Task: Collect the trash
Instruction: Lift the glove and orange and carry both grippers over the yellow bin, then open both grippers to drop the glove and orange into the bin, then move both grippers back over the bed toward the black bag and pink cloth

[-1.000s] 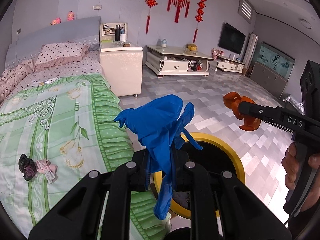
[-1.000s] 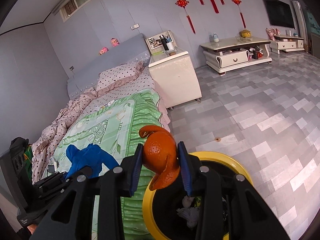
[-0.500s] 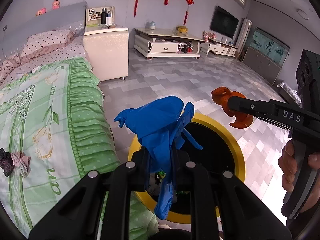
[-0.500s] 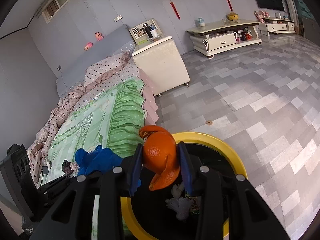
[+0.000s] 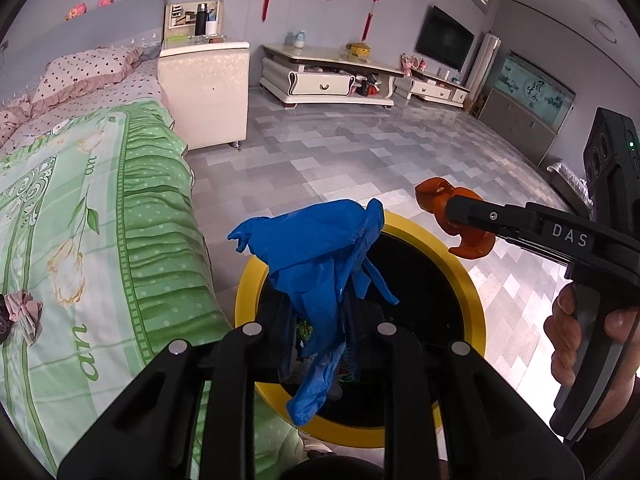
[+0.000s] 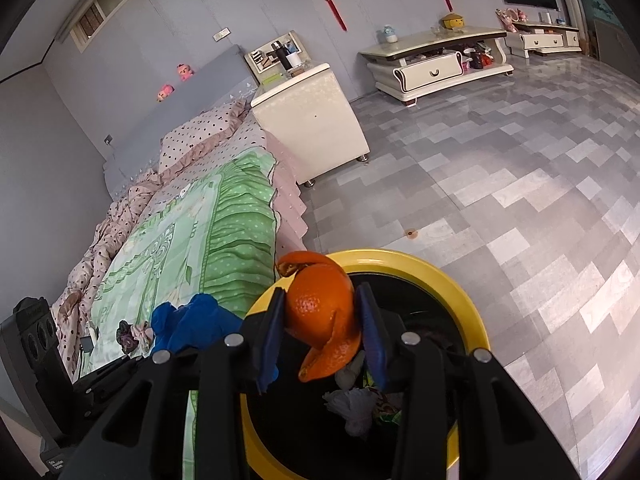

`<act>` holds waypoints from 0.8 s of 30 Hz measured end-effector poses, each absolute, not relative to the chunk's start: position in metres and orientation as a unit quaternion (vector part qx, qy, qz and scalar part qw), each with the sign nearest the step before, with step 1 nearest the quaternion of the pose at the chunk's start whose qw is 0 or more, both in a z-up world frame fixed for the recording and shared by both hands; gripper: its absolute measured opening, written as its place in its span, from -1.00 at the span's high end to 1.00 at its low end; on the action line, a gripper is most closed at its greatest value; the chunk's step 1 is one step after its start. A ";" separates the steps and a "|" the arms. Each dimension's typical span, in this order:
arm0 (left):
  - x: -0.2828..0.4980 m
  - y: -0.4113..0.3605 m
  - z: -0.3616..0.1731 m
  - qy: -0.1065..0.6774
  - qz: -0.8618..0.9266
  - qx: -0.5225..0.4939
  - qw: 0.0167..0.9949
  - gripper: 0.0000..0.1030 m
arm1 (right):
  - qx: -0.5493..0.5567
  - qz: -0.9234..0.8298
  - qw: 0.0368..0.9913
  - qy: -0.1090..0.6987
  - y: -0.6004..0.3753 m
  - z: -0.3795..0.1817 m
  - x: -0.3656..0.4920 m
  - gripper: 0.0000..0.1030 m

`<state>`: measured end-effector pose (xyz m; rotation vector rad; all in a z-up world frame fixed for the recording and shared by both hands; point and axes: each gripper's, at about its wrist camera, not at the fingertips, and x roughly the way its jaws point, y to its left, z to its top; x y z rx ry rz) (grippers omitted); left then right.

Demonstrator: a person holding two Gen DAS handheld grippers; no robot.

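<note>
My left gripper (image 5: 320, 320) is shut on a crumpled blue glove (image 5: 320, 256) that hangs over the open bin. The bin (image 5: 474, 300) is black inside with a yellow rim and stands on the floor beside the bed. My right gripper (image 6: 322, 320) is shut on an orange peel (image 6: 320, 316) above the bin's rim (image 6: 452, 280). The right gripper (image 5: 460, 220) with the peel (image 5: 434, 194) also shows in the left wrist view, over the bin's right side. The glove (image 6: 188, 324) shows at left in the right wrist view. White and green trash (image 6: 356, 404) lies inside the bin.
A bed with a green floral cover (image 5: 100, 240) lies left of the bin, with a small dark and pink crumpled item (image 5: 20, 312) on it. A white nightstand (image 5: 204, 92) and a TV cabinet (image 5: 328, 80) stand farther back on the grey tiled floor (image 6: 500, 184).
Both grippers have moved from the bed side toward the bin; the bin now sits more fully beneath the glove and the orange peel. Both holds are unchanged.
</note>
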<state>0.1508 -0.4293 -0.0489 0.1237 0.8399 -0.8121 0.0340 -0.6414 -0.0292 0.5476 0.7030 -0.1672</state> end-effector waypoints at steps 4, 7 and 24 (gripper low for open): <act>0.148 -0.427 -0.046 0.392 -0.385 0.056 0.833 0.38 | 0.273 -0.086 0.896 0.339 -0.644 -0.030 0.032 0.31; 0.146 -0.424 -0.043 0.388 -0.385 0.054 0.836 0.22 | 0.275 -0.094 0.895 0.339 -0.646 -0.031 0.030 0.21; 0.171 -0.342 -0.025 0.357 -0.318 0.039 0.878 -0.51 | 0.245 -0.075 0.918 0.303 -0.611 0.000 0.027 -0.26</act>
